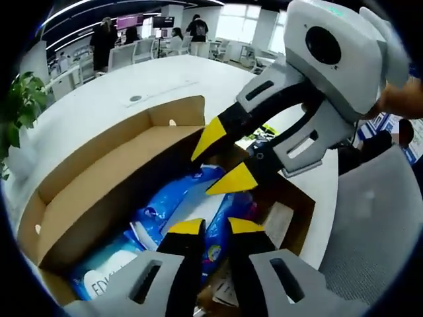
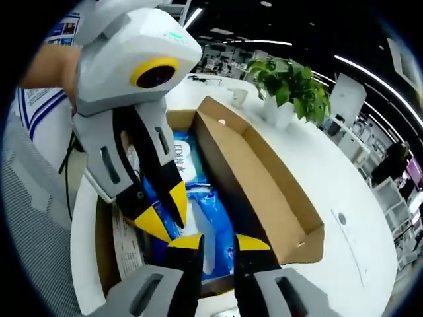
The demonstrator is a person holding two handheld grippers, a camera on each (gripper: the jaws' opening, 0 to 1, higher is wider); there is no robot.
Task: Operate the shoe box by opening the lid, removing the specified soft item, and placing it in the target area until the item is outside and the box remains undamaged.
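Left gripper [image 1: 217, 227] sits lowest in the left gripper view, its 2 yellow-tipped jaws apart with a narrow gap, poised over the open shoe box [image 1: 99, 178] and gripping nothing. Right gripper [image 1: 223, 158] comes in from the upper right, jaws apart, tips just above the blue soft pack [image 1: 168, 205]; contact cannot be told.

Blue soft pack lies inside the box, glossy plastic with white patches and some print, running along the box floor. Lid [image 1: 132, 142] is open, hinged back and standing up along the far side. Box rests on a white table [image 1: 132, 82].

In the right gripper view: right gripper [image 2: 218, 243] low in the frame, jaws parted above the blue soft pack [image 2: 215, 224]. Left gripper [image 2: 165, 211] reaches down from the left, tips at the pack. Lid [image 2: 258, 172] leans out to the right of the shoe box [image 2: 106, 251]. A printed paper sheet [image 2: 125, 247] lies against the box's left wall. Potted plant [image 2: 291, 89] and a white cup [image 2: 238, 97] stand on the white table [image 2: 330, 185] beyond. People [image 1: 104, 41] stand at desks in the background.
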